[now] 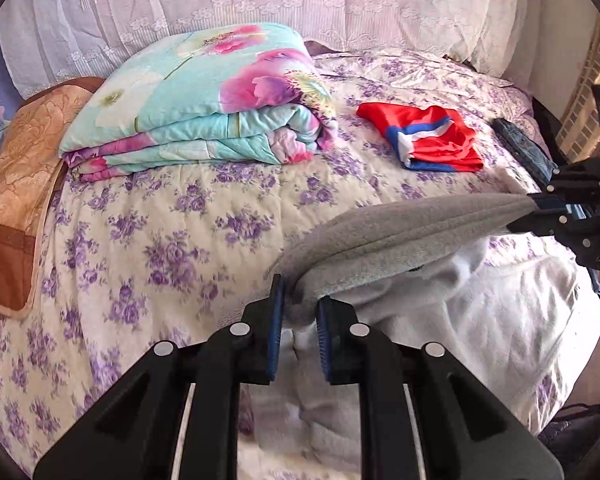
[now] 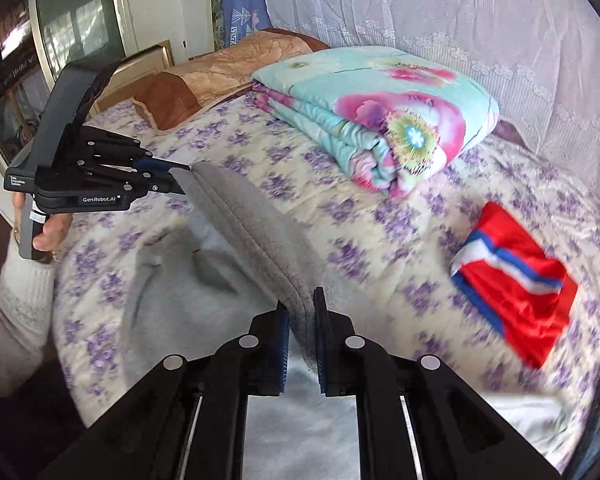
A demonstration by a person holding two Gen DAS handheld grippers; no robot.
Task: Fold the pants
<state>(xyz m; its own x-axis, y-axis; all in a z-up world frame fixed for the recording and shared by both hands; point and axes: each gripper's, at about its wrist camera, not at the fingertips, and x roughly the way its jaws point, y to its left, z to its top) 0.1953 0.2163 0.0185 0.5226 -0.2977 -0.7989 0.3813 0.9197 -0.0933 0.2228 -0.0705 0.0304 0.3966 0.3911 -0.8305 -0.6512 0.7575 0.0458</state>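
The pants (image 1: 400,236) are grey, thick and fleecy, with a paler inside showing below the raised edge. They hang between the two tools above the bed (image 1: 160,220), and the rest trails down onto the quilted cover. The left tool (image 1: 298,320) pinches one end of the raised edge; the right tool (image 2: 300,320) pinches the other end. The edge between them runs nearly taut, with a slight sag.

The cloth looks soft, limp and fairly light, so it will droop wherever it is unsupported. It does not look slippery or fragile. The doubled edge seems the best hold, taken at its corners so the layers stay aligned.
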